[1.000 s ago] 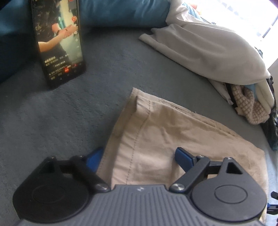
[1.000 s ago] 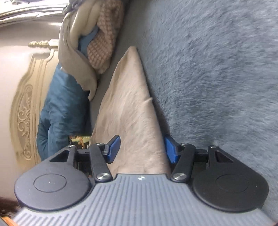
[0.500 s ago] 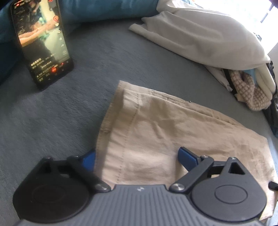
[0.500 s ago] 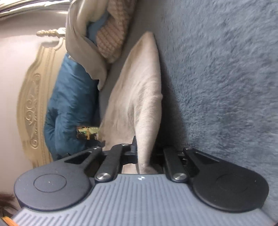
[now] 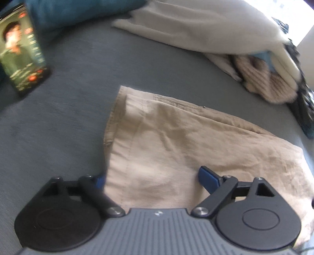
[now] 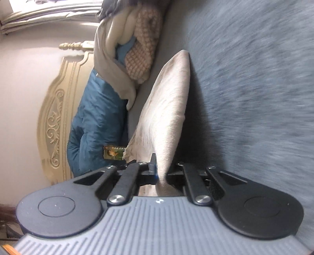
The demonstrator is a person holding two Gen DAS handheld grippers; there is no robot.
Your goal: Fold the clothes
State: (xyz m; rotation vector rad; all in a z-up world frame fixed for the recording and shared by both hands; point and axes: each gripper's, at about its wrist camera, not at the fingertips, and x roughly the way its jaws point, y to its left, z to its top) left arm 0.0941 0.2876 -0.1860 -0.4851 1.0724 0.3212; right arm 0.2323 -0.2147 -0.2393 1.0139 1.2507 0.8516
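We see the folded beige cotton garment [image 5: 176, 141] lying flat on the grey plush bed cover [image 5: 68, 121], its stitched hem edge turned toward the phone. Our left claw [image 5: 155, 176] hangs over the near edge of that garment with its blue-tipped fingers [image 5: 208, 177] spread wide, one off the cloth's left side and one above the cloth, gripping nothing. In the right wrist view the same garment [image 6: 166, 109] rises in a ridge off the bed cover [image 6: 255, 78], and our right claw [image 6: 162, 172] is clamped on its near edge, the cloth pinched tight between the two fingers.

Beyond the garment's far edge sits a heap of unfolded clothes: a cream-white draped fabric [image 5: 196, 29] over a pinkish knitted piece [image 5: 261, 78]. To the far left of the garment a black smartphone [image 5: 21, 53] stands upright with a lit video on its screen, leaning toward a teal blue pillow [image 5: 78, 13]. Behind the pillow, in the right wrist view, is a cream carved headboard [image 6: 57, 121].
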